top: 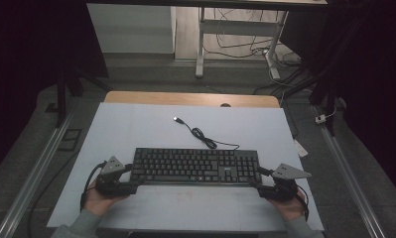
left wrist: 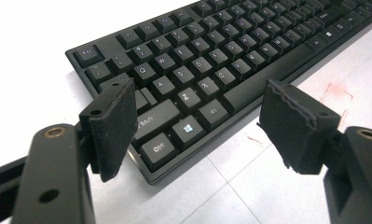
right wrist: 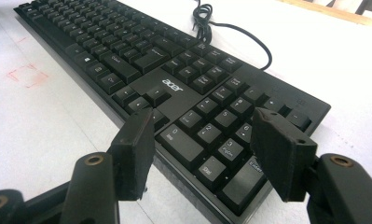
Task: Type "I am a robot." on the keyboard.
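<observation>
Down at the near edge of the tabletop [top: 136,134], I've got both tools flanking the keyboard [top: 195,166], one at each short end. Left hand-held gripper [top: 131,181] sits at the near-left corner, jaws apart and straddling that corner by the Ctrl key, not clamped on anything yet. Right hand-held gripper [top: 257,178] mirrors it at the near-right corner by the number pad, jaws likewise spread, the corner lying between them.

The relation that matters: the keyboard's long axis runs left to right across me, so each end lies straight ahead of its own tool, and both look about equally near. I judge a two-ended pinch is what's shaping up, and both sides would need to close evenly or the board will swing.

Past the keyboard, its cable [top: 205,136] snakes away in a loose coil to a free USB plug [top: 176,119], lying unplugged toward the far side. A faint red square [left wrist: 335,93] is marked on the white sheet near the front edge. Farther off, a wooden edge [top: 190,98], then a dim floor with desk legs [top: 200,44] and tangled wires.
</observation>
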Demonstrator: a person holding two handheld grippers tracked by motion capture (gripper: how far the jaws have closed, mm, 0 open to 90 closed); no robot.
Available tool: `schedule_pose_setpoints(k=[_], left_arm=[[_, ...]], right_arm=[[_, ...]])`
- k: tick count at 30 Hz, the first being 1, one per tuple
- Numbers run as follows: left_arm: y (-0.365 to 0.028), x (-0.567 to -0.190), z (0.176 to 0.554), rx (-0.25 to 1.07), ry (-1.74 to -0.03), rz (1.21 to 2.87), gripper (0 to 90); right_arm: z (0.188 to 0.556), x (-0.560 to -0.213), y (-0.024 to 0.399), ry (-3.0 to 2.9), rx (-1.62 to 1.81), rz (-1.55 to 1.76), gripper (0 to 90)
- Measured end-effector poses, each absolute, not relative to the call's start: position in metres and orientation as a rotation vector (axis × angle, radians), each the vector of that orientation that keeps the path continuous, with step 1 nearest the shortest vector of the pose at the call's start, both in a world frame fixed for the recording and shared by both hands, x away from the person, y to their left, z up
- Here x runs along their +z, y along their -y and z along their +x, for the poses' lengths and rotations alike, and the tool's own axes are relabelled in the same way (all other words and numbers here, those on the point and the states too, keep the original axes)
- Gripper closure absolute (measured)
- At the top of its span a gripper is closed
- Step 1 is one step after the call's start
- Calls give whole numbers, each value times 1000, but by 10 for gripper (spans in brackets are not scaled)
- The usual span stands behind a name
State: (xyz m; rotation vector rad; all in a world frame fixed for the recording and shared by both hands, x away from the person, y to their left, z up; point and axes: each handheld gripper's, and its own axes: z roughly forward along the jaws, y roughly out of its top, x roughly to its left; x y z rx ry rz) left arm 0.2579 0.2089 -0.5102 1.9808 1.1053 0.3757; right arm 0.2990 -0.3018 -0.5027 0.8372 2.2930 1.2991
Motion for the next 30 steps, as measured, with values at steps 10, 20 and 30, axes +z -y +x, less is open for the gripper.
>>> schedule_pose_setpoints(k=[10, 20, 30], left_arm=[[-210, -510, 257, 387, -1107, 1982, 285], [-211, -501, 261, 416, -1136, 1954, 331], [-214, -491, 277, 402, -1152, 1955, 506]], right_arm=[[300, -503, 298, -2296, 1298, 827, 404], [304, -499, 288, -2297, 1319, 828, 404], [309, -493, 264, -2327, 1336, 802, 404]])
